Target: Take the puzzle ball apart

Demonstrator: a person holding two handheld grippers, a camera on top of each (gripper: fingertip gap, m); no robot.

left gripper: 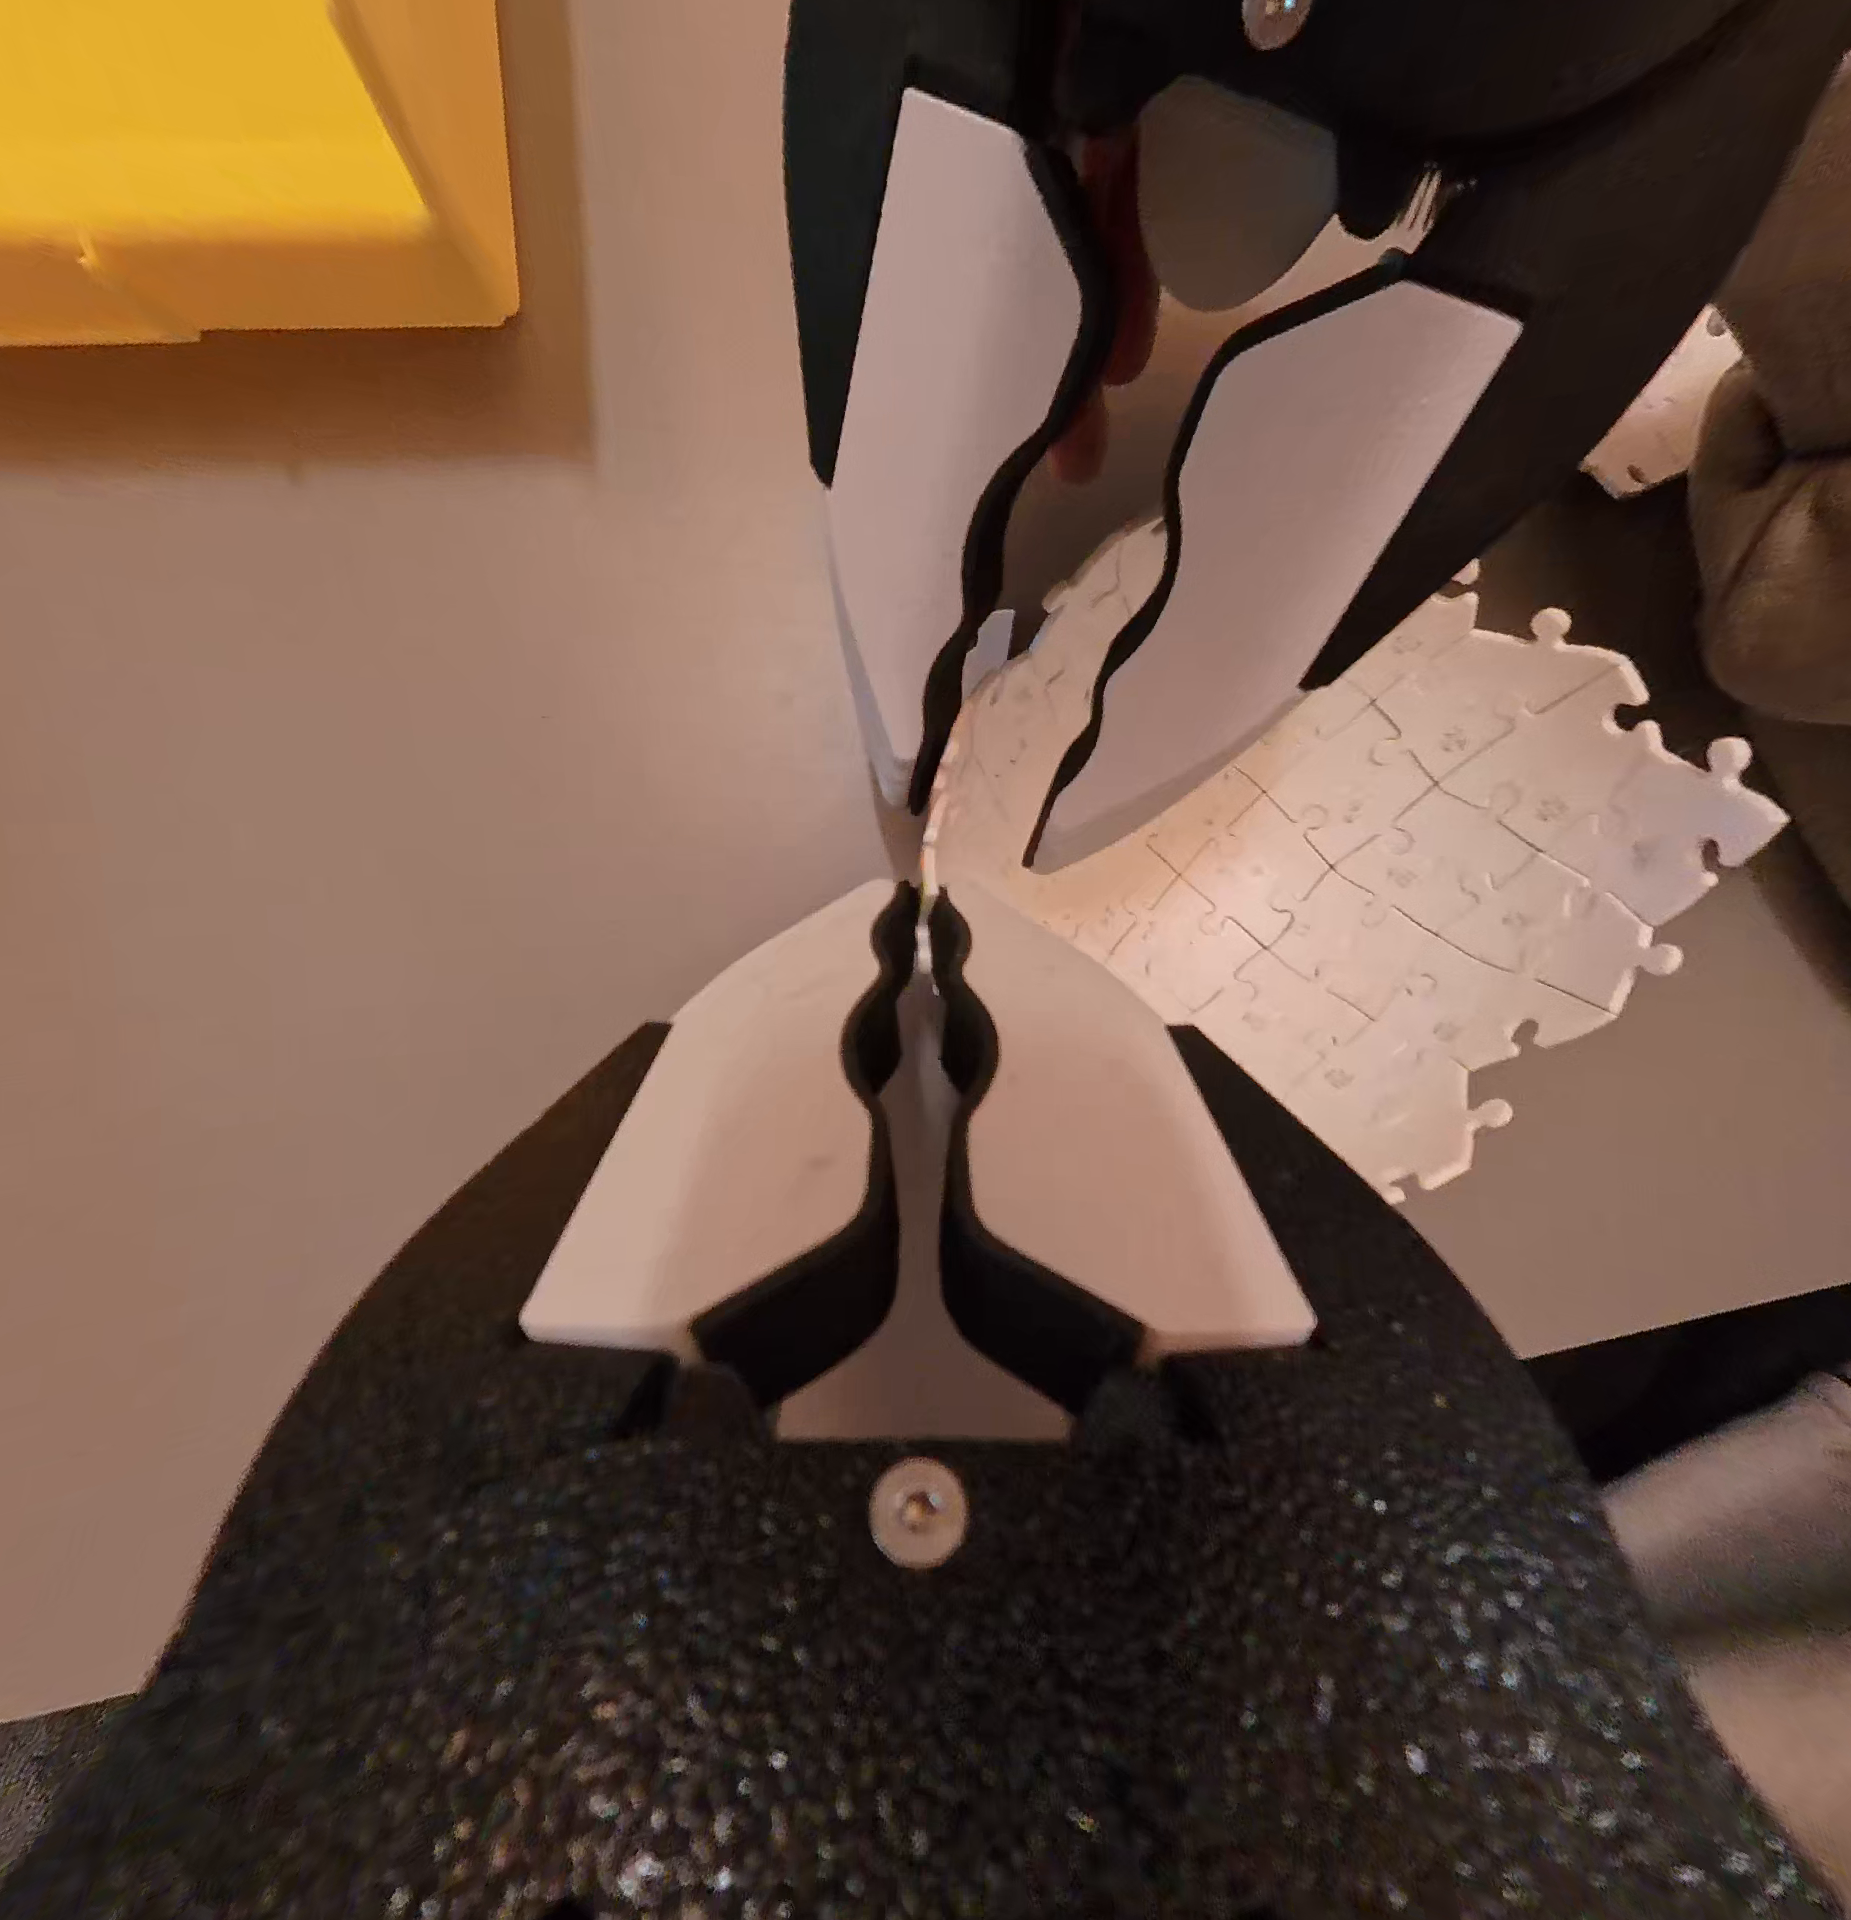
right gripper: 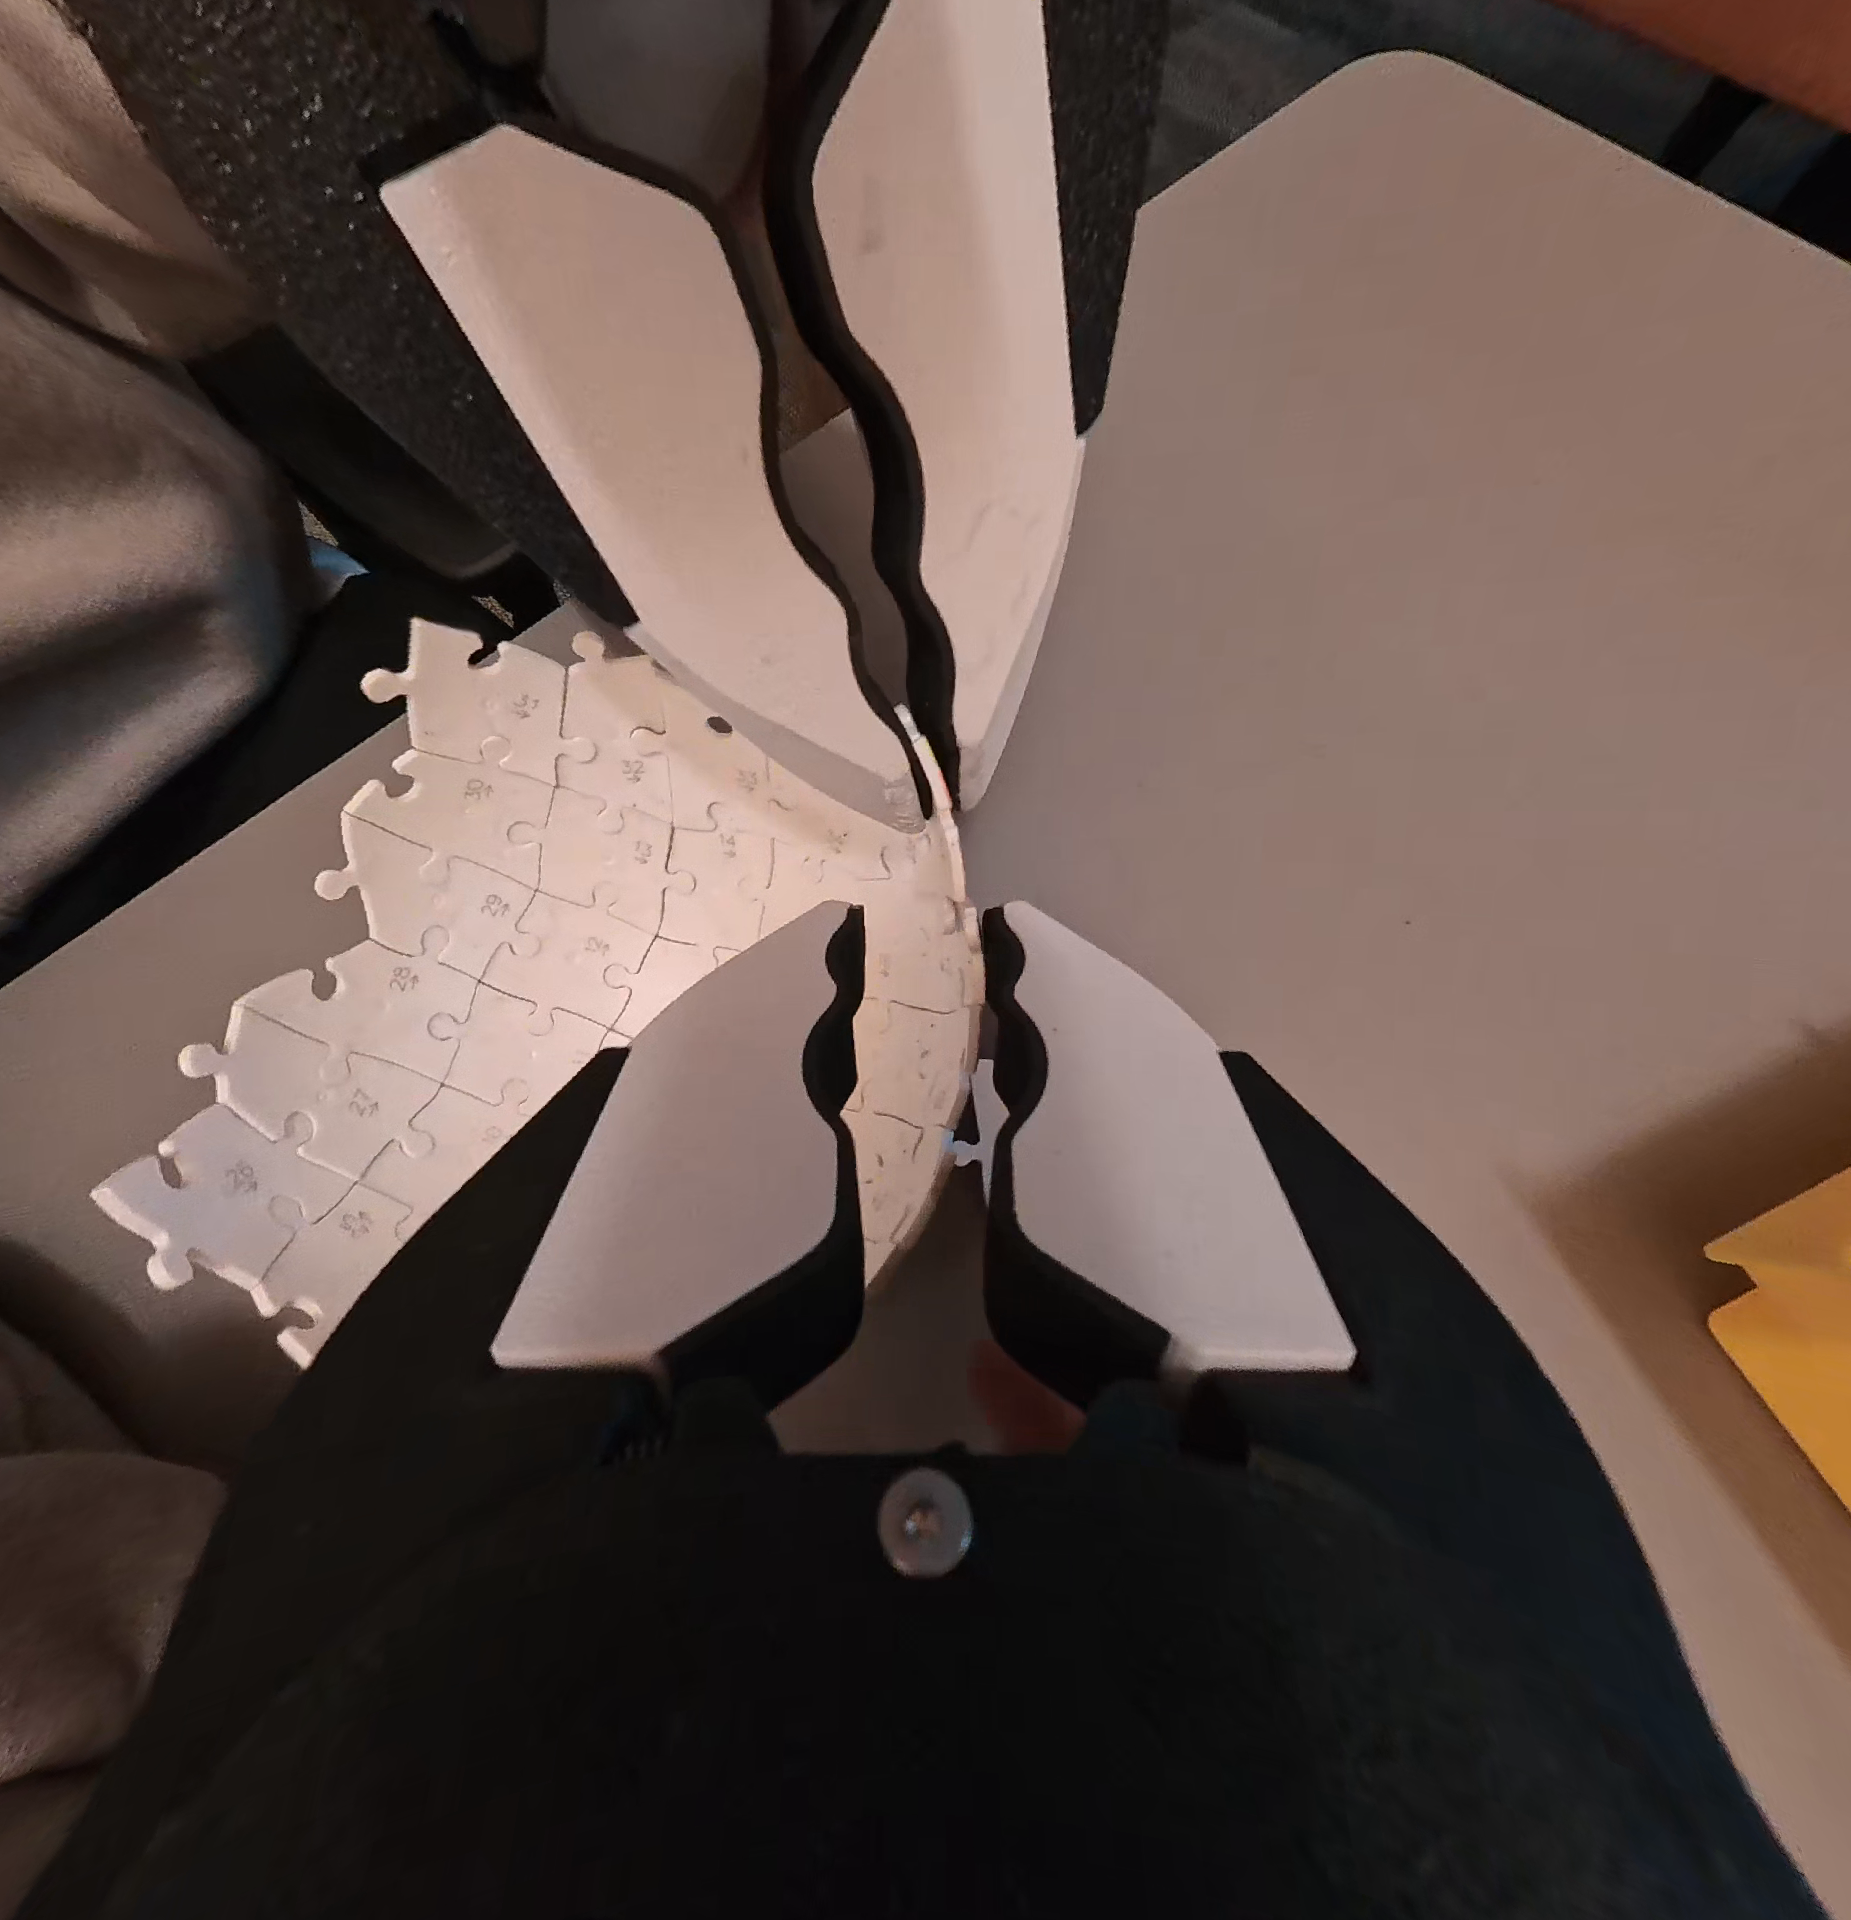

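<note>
The puzzle ball (left gripper: 1368, 883) is an open shell of white curved jigsaw pieces with a jagged edge, lying on the white table with its inner face showing; it also shows in the right wrist view (right gripper: 485, 935). My left gripper (left gripper: 926, 904) is shut on the shell's thin rim. In the right wrist view the left gripper (right gripper: 931, 779) comes in from the top, pinching that rim. My right gripper (right gripper: 921, 920) is open and straddles the same rim just beside it, one finger inside the shell and one outside. In the left wrist view the right gripper (left gripper: 973, 831) reaches down from above.
A yellow bin (left gripper: 173, 156) stands at the far side of the table (left gripper: 277, 831); it also shows in the right wrist view (right gripper: 1814, 1299). Grey cloth (left gripper: 1794, 520) lies beside the shell. A small white speckled fragment (left gripper: 1669, 416) sits near the cloth. My two grippers' fingertips are within a few centimetres of each other.
</note>
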